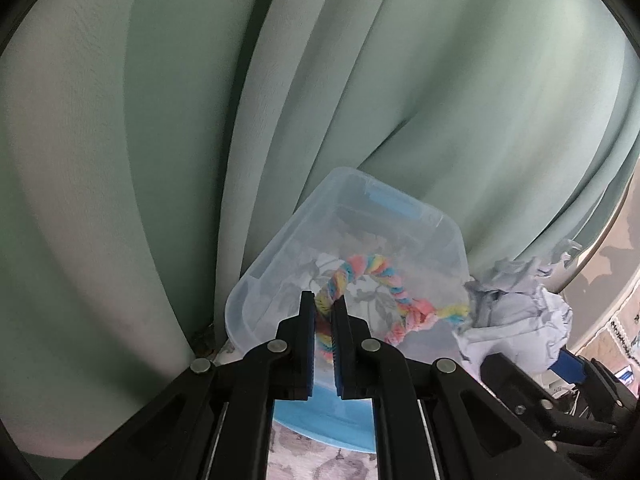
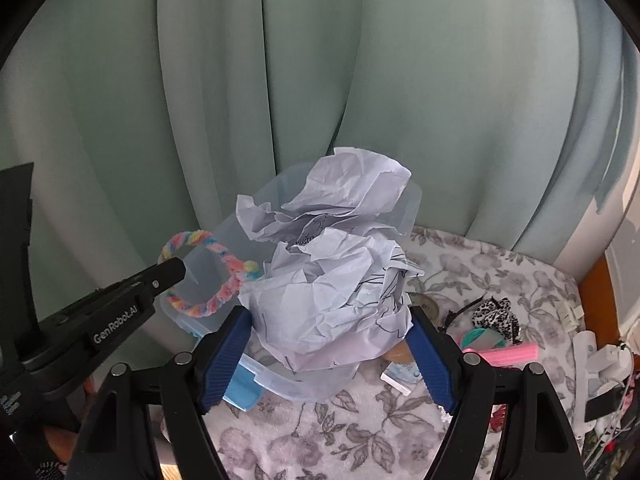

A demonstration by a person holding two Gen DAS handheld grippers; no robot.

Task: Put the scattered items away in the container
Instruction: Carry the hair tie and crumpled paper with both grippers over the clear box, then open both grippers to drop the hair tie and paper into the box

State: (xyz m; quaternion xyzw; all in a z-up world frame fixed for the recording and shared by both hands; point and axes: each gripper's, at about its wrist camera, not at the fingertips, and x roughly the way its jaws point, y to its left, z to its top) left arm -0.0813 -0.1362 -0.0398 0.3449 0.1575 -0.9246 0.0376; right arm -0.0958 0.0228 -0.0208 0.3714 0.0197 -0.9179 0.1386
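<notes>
**A:** Green curtain [image 2: 280, 80] behind, flowery cloth [image 2: 480, 276] underneath. Where's the clear bin [image 1: 280, 248]?

**B:** Back edge, against the curtain. Left gripper [image 1: 324, 312] has its jaws pinched tight on the rainbow rope ring [image 1: 400, 292], hanging over the bin. Right gripper [image 2: 330, 356] has wide jaws squeezing a big crumpled paper ball [image 2: 332, 280] just over the bin's right side.

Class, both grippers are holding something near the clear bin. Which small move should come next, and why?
Probably open the left gripper. It is shut on the rainbow rope ring, which already hangs over the clear bin, so it should drop inside. The right gripper holds the crumpled paper and can follow.
</notes>
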